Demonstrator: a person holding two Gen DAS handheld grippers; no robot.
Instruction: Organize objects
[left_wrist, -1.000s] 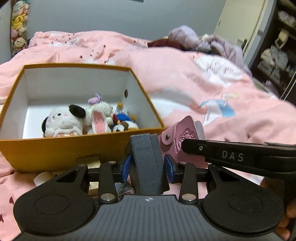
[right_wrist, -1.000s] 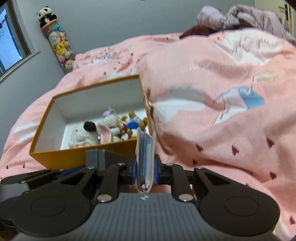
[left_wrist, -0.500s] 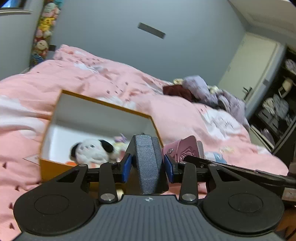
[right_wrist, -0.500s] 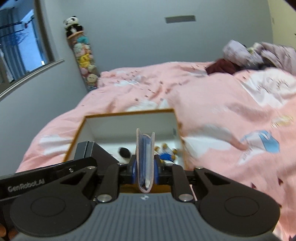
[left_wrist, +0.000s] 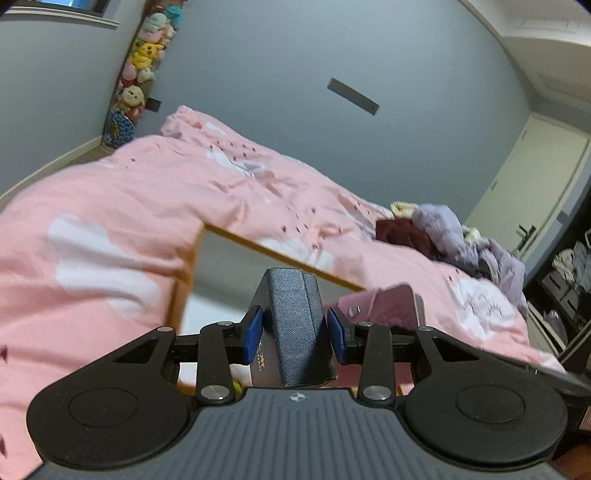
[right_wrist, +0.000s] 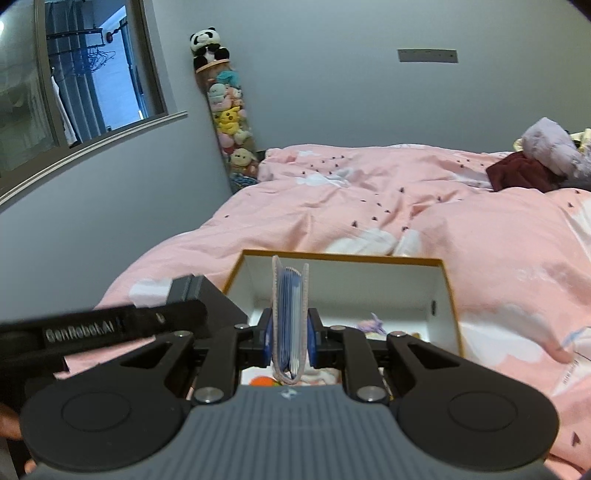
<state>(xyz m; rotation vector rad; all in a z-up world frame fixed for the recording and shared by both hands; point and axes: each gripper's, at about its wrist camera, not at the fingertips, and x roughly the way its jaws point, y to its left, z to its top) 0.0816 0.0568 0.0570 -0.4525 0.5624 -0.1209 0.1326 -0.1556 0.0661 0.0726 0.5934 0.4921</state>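
My left gripper (left_wrist: 295, 334) is shut on a dark grey textured case (left_wrist: 297, 325) and holds it above the near edge of the orange box (left_wrist: 184, 280). My right gripper (right_wrist: 290, 338) is shut on a pink card holder (right_wrist: 290, 317) with blue cards inside, held upright over the same white-lined box (right_wrist: 448, 295). The pink holder also shows in the left wrist view (left_wrist: 384, 306), to the right of the grey case. The left gripper's case shows at the left of the right wrist view (right_wrist: 192, 291). Small plush toys (right_wrist: 369, 326) lie in the box, mostly hidden.
The box sits on a pink quilt (right_wrist: 369, 206) covering the bed. A pile of purple and dark red clothes (left_wrist: 443, 232) lies at the far right. A column of plush toys (right_wrist: 229, 110) stands in the corner. A door (left_wrist: 532, 184) and shelves are to the right.
Both grippers have risen and tilted upward, so the box now sits lower in both views and its contents are largely hidden. Both still hold their items.
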